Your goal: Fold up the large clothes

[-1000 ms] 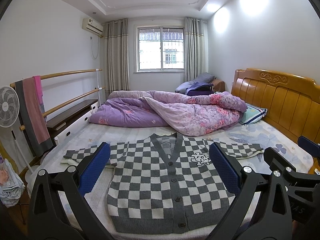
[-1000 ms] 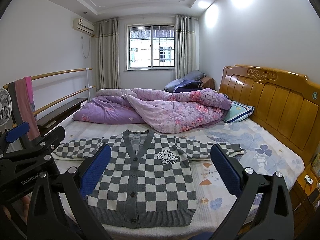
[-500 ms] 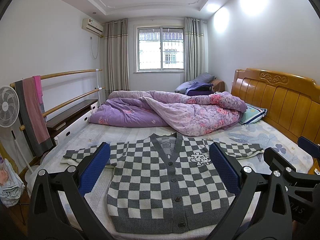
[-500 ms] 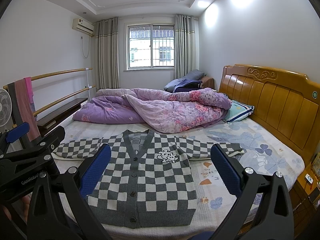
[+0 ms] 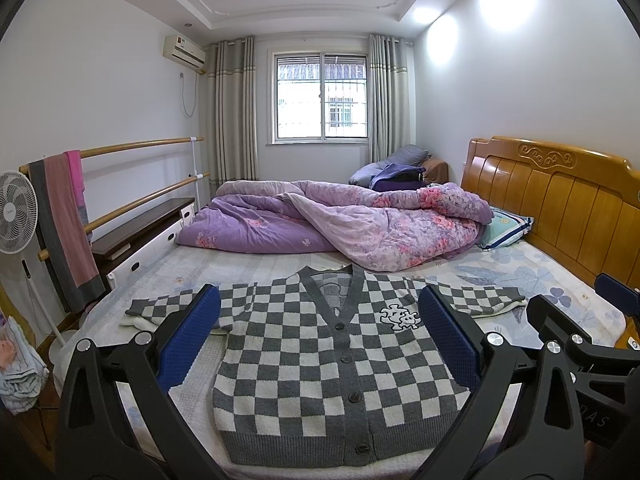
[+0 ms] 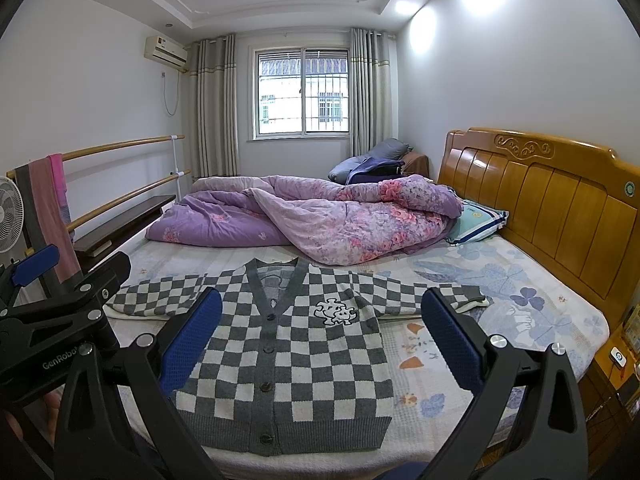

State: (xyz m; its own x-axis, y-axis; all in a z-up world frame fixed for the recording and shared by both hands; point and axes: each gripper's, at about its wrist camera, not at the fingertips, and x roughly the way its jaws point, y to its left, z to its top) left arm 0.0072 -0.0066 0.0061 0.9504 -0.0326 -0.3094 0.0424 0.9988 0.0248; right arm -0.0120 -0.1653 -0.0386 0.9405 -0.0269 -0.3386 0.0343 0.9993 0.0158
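A grey and white checked cardigan (image 5: 320,364) lies flat on the bed, buttoned, both sleeves spread sideways, hem toward me. It also shows in the right wrist view (image 6: 292,356). My left gripper (image 5: 320,340) is open and empty, held above the near part of the cardigan. My right gripper (image 6: 322,340) is open and empty, above the cardigan's right side. The left gripper's body shows at the left of the right wrist view (image 6: 60,320); the right gripper's body shows at the right of the left wrist view (image 5: 580,344).
A crumpled purple floral duvet (image 5: 340,224) lies across the far half of the bed. A pillow (image 5: 504,228) rests by the wooden headboard (image 5: 560,204) on the right. A wooden rail with a hanging towel (image 5: 64,224) and a fan (image 5: 16,212) stand at left.
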